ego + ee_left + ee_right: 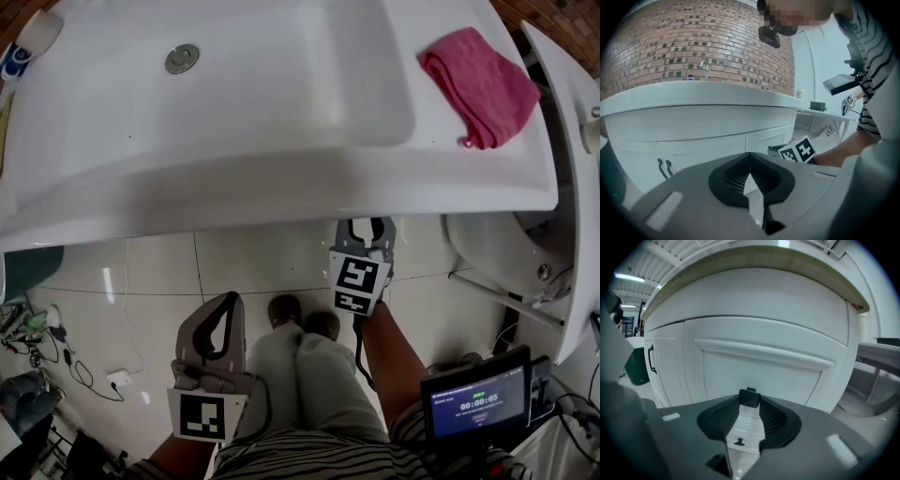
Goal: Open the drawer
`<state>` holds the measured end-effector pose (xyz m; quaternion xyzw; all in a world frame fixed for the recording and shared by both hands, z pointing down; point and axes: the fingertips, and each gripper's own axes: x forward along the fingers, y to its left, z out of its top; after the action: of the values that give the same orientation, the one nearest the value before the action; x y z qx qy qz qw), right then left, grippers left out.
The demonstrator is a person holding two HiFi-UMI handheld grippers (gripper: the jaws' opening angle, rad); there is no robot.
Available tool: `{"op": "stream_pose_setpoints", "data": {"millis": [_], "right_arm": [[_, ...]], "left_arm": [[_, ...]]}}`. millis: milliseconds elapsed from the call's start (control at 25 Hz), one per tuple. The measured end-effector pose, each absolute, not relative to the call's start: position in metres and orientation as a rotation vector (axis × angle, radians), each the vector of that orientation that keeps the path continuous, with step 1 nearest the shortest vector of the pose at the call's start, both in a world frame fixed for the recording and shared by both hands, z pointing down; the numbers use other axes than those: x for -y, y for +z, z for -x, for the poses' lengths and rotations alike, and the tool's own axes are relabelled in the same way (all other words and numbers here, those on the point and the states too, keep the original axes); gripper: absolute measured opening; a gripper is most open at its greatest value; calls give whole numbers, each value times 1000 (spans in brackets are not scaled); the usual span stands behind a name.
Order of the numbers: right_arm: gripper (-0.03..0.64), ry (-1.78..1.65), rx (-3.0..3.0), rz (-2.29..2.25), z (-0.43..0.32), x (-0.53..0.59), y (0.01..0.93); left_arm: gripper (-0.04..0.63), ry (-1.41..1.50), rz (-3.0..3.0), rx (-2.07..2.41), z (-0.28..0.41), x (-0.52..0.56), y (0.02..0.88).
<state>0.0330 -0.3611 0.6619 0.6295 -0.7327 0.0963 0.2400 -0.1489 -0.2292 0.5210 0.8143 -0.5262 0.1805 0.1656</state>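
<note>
White gloss fills the top of the head view: the moulded vanity top [281, 187] sweeps right across, its shallow rectangular basin [281, 103] smooth around a round metal drain [182, 58]. A crumpled pink cloth [480, 84] lies on the right-hand ledge. Below that we've got pale glazed floor tiles [141, 281] with thin dark joints. Over in the left gripper view there's a rough brown brick wall [693, 42] and a slim chrome tap [706, 68]. Now the drawer [757, 378]: it sits under the counter's overhang in the white cabinet, with a flat matt front and a raised straight moulding, and it looks shut. The right gripper [366, 225] is tucked beneath the counter edge, tips pressed on either side of the small, square-looking black handle [750, 398]. The left gripper [225, 305] hangs low, well back from the cabinet, jaws together with nothing between them.
</note>
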Motion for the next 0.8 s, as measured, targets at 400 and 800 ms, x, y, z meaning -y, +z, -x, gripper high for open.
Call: {"op": "stream_pose_setpoints", "data": {"millis": [400,800], "right_arm": [[132,308,2000,-1706,-34,319,663],[133,387,1996,-1663,-39,249,663]], "left_arm": [[12,520,-2322,1504,149,223,514],[12,510,-2328,1526,141,197,497]]}}
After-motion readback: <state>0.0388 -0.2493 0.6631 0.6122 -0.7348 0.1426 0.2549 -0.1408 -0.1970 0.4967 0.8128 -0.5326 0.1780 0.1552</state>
